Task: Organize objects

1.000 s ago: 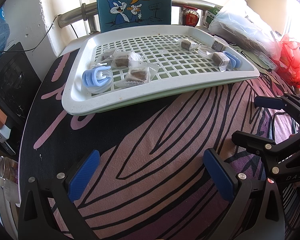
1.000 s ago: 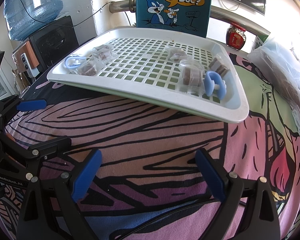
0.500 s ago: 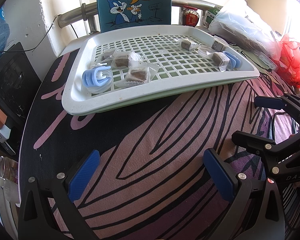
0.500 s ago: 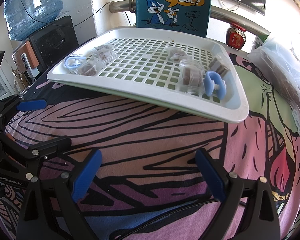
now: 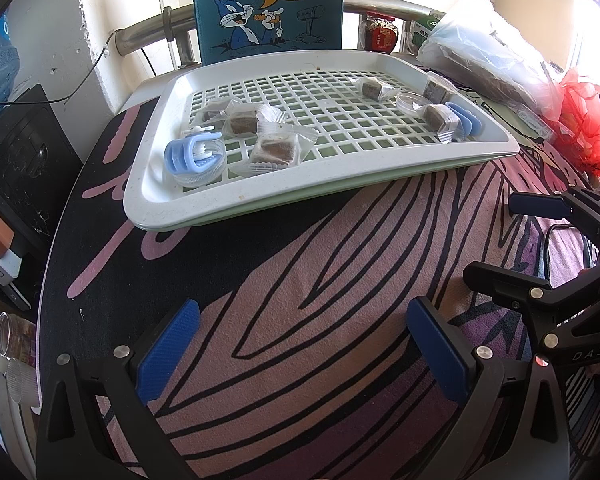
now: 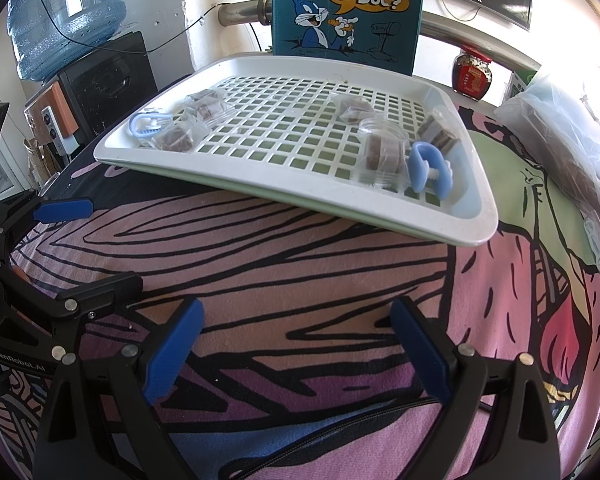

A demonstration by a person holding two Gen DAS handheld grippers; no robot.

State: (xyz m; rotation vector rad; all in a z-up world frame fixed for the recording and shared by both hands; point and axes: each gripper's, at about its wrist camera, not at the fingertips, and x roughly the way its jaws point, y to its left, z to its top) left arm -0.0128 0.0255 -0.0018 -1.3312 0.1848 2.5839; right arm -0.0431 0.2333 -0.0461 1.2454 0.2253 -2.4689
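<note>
While both the left gripper (image 5: 300,344) and right gripper (image 6: 296,340) hover spread and empty over the cloth, wrapped sweets (image 5: 275,148) and blue clips (image 5: 194,155) sit grouped at the tray's (image 5: 204,208) left and right ends, fitting either sorting finished or pending.

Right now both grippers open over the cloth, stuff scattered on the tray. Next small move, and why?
The target layout isn't visible, so only as a guess: ease the left gripper forward toward the near-left cluster on the white tray, at the blue clip. Its jaws are open and empty, and that clip lies closest. The right gripper is likewise open and empty, nearer the other blue clip.
</note>
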